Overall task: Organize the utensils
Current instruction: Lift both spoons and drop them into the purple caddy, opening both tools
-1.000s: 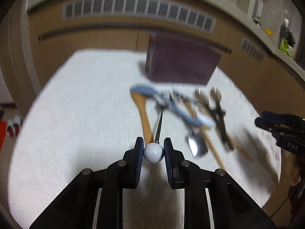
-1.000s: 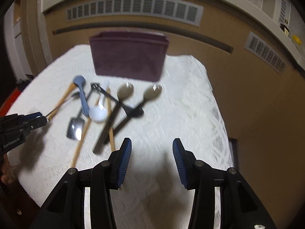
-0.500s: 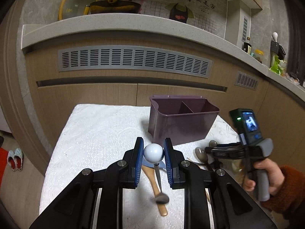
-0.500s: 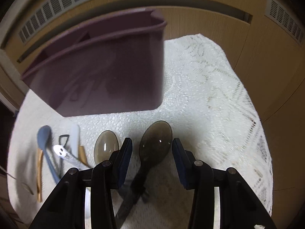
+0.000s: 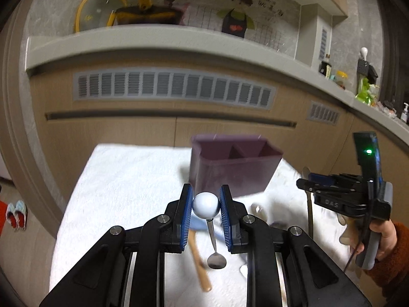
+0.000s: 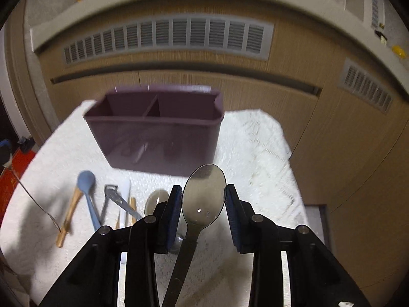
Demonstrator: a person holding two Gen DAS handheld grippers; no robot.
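cloth [image 6: 258,138]: covers the table | bin [image 6: 163,140]: at far edge, two compartments | right gripper [image 6: 203,199]: jaws just closed onto dark spoon [image 6: 203,194] bowl, lifted | left gripper [image 5: 205,206]: clamps ball spoon [image 5: 206,204], bowl hanging | loose utensils [image 6: 88,194]: near edge

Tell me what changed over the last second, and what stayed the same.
The right gripper went to the pile; its jaws have just been closing on the dark spoon and lifted it. The left gripper raised its ball-handled spoon off the cloth, bowl hanging. The purple caddy and remaining utensils stayed put.
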